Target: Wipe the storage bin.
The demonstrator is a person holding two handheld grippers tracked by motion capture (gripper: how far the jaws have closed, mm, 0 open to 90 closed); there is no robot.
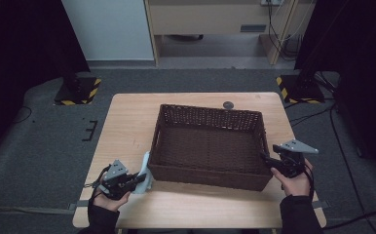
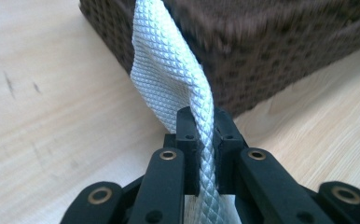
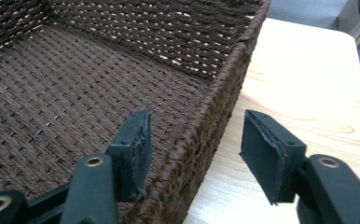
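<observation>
in our left hand-held gripper (image 2: pixel 201 135) the jaws pinch a soft white quilted cloth (image 2: pixel 169 65) that drapes against the near left corner of the dark brown woven wicker basket (image 1: pixel 254 127) on the pale wooden bench (image 1: pixel 127 122). it looks light, limp, best held by an edge. our right hand-held gripper (image 3: pixel 194 149) stands wide, straddling the basket's right rim without pressing it; the stiff rim suits gripping.
</observation>
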